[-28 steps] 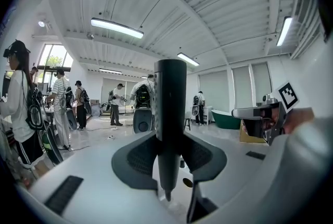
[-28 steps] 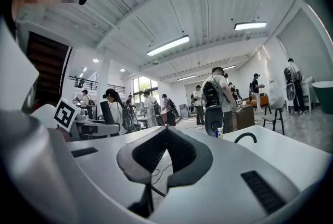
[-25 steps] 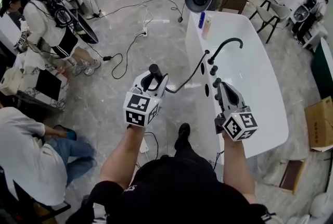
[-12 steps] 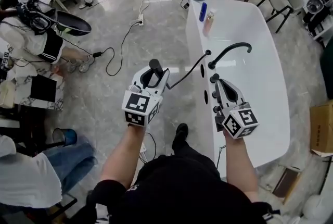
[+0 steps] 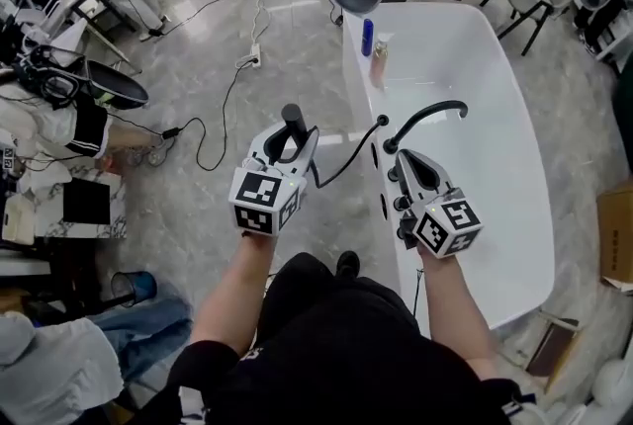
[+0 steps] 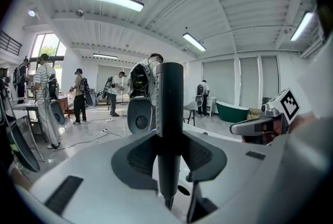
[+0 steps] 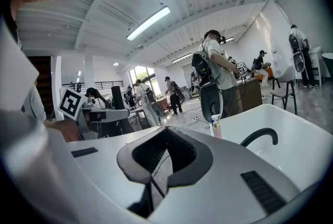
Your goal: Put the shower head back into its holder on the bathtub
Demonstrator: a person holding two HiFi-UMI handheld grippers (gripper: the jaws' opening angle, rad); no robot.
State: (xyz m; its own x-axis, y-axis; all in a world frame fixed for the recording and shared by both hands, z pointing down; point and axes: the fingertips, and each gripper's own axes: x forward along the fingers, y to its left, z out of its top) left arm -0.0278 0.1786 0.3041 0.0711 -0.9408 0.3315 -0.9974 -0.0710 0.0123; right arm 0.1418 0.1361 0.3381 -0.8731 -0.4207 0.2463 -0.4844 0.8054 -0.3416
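Upright between jaws of left gripper [image 5: 295, 144], left of white oval bathtub [image 5: 514, 117]: black stick-shaped shower head [image 5: 292, 115]. From it to tub's near rim: black hose [image 5: 346, 161]. Just before black curved faucet [image 5: 425, 111] on that rim: right gripper [image 5: 407, 161]. On far rim: blue bottle [image 5: 368, 36].

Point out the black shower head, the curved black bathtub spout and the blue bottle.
black shower head [image 5: 293, 120]: head view, its rounded upper end.
curved black bathtub spout [image 5: 427, 106]: head view, top of its arch.
blue bottle [image 5: 368, 36]: head view, middle of its body.
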